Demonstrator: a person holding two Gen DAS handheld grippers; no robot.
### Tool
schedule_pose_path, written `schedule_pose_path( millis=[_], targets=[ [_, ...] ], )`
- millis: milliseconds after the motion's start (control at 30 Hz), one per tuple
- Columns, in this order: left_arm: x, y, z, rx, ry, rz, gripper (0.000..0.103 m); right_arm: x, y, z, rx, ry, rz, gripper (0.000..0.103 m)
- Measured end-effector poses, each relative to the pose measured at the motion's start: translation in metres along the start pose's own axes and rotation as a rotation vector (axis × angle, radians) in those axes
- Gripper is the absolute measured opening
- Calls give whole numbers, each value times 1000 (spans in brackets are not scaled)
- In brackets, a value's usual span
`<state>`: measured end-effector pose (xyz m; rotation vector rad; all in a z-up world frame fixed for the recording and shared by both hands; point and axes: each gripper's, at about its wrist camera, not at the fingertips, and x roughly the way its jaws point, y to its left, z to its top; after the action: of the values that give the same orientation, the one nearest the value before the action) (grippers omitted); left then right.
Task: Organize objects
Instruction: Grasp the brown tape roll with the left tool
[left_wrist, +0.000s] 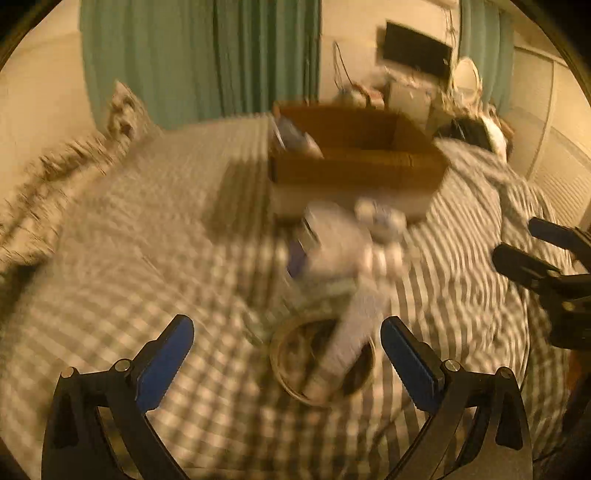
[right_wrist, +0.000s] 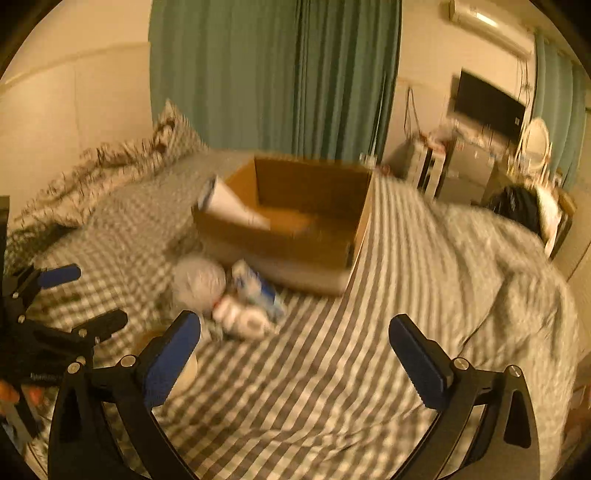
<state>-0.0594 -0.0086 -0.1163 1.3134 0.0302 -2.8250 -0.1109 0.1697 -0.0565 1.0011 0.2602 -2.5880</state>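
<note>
Both grippers, left (left_wrist: 287, 354) and right (right_wrist: 294, 350), are hovering over the bed (right_wrist: 332, 369) with jaws released, gripping nothing. A heap (right_wrist: 236, 299) of small items is lying before the box (right_wrist: 295, 221), beside the tape ring (left_wrist: 321, 362). Open striped bedding is spreading rightward. Blur is smearing the heap beyond telling.

Box (right_wrist: 295, 221) on bed (right_wrist: 332, 369), clutter (right_wrist: 236, 299) before it

No text, label or number can be read in either view: motion blur smears the packets (right_wrist: 255, 291) on the bed, and the faint pale marking on the left gripper (right_wrist: 85, 299) stays illegible.
</note>
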Motion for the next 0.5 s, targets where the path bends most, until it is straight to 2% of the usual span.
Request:
schedule_pose_path(
  millis=[200,300,400,467,500],
  targets=[
    [35,-24,-25,80,95,-42,103,39,-12,-40,58,70,2,102],
    [51,-28,-35,83,130,-46,103,48,-21,-49,95,95,13,102],
    [60,-28,-39,85,128,-30,103,50,-25,-50,118,96,10,103],
    [62,-26,-39,65,122,-55,97,50,-27,-51,128,96,9,102],
    [61,-23,-39,47,110,-59,88,50,-27,-51,131,99,8,102]
  ],
)
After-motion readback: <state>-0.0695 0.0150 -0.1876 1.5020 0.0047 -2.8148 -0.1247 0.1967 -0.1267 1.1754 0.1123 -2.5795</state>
